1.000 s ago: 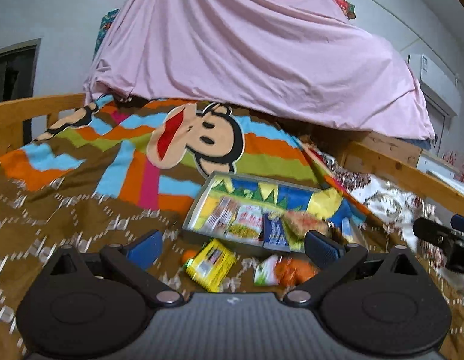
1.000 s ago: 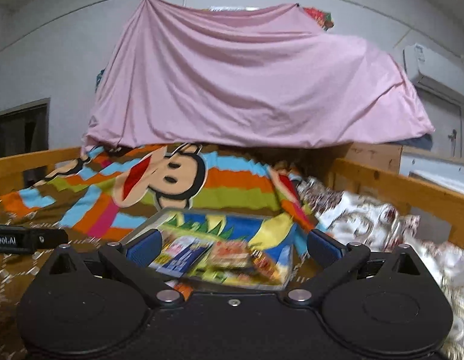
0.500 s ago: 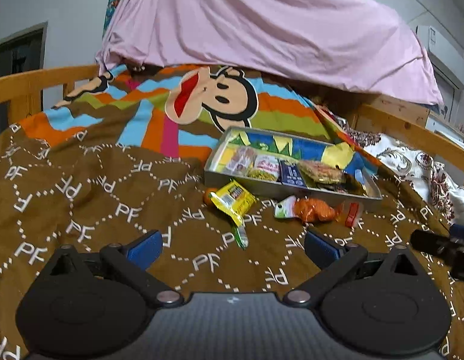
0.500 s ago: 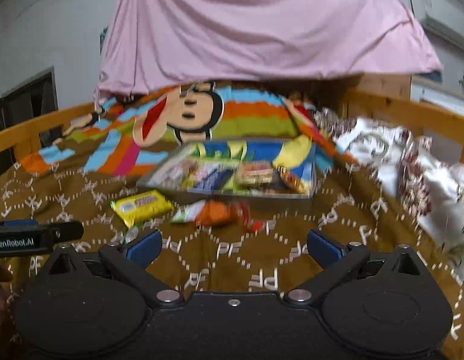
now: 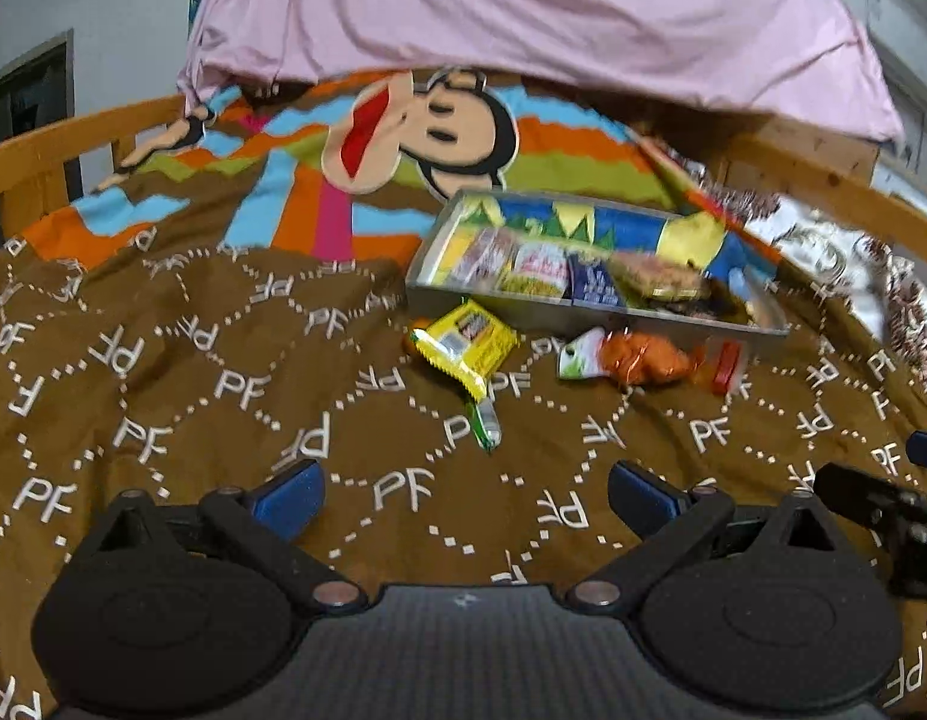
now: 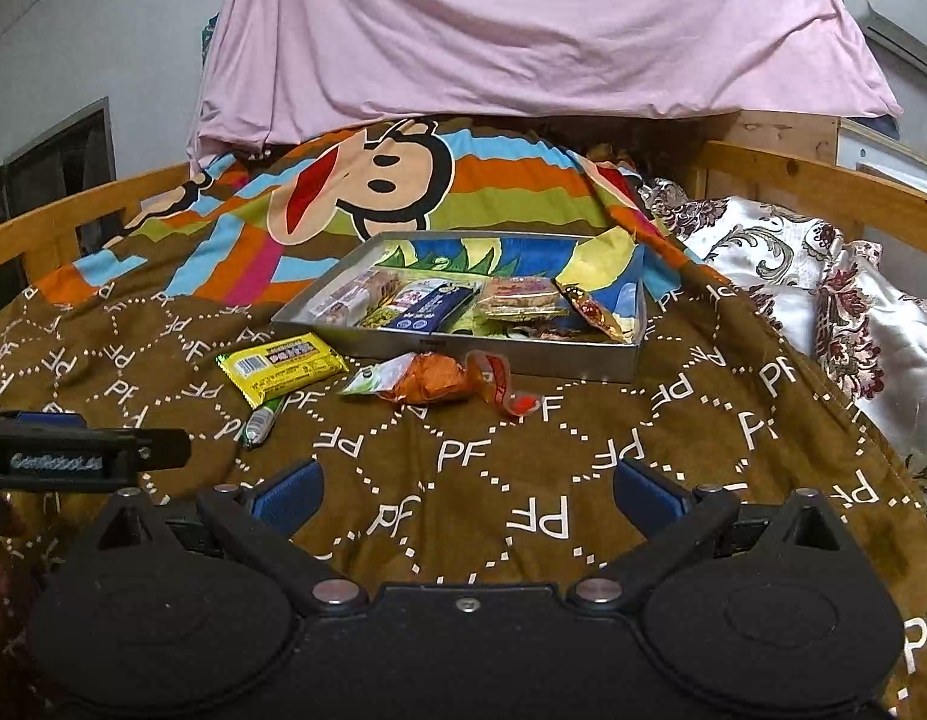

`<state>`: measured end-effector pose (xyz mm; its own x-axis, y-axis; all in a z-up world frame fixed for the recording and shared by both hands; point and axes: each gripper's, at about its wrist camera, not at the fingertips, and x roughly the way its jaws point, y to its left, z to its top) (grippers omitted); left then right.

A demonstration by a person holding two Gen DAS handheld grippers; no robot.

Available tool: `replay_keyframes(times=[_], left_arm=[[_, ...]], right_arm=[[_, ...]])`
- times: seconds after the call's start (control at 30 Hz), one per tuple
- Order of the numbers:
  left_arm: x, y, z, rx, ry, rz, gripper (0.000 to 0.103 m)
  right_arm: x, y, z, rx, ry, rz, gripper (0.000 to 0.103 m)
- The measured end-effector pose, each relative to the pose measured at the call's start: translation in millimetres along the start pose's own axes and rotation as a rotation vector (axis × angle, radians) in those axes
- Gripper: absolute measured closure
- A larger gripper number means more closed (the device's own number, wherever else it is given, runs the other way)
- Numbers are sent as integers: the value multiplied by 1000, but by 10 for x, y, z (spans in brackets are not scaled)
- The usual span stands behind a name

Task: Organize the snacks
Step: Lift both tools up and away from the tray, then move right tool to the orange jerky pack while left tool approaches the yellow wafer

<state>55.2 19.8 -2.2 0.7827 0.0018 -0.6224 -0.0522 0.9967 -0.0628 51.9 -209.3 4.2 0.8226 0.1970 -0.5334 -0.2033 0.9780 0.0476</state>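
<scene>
Both your claws hang wide open and empty over the brown bedspread [image 6: 463, 456].

Your left claw [image 5: 466, 495] and right claw [image 6: 466, 489] are well short of the snacks. The grey tray [image 6: 523, 360] holds several packets; just in front of it lie the yellow packet [image 6: 281, 367], the orange packet [image 6: 430, 384] and a small green wrapper [image 6: 260, 423].

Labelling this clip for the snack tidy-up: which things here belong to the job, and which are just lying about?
Job: metal tray, yellow packet, orange packet, red wrapper, green-silver stick.
Lying about: monkey blanket, pink sheet, floral quilt.
</scene>
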Motion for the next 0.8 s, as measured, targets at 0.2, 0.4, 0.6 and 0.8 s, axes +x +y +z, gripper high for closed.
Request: replay_keyframes(times=[0.2,0.4,0.6,0.8], left_arm=[[126,-74,77,13,36,-13,1],[205,-141,153,39,51,-14,1],[285,-153,178,43,68,-17,1],[368,-127,200,49,87,-15,1]], right_arm=[[74,55,-68,-27,22,13,1],[110,84,-103,-48,21,19,1],[130,91,-120,-66,9,26,1],[275,68,-59,-47,17,33,1]])
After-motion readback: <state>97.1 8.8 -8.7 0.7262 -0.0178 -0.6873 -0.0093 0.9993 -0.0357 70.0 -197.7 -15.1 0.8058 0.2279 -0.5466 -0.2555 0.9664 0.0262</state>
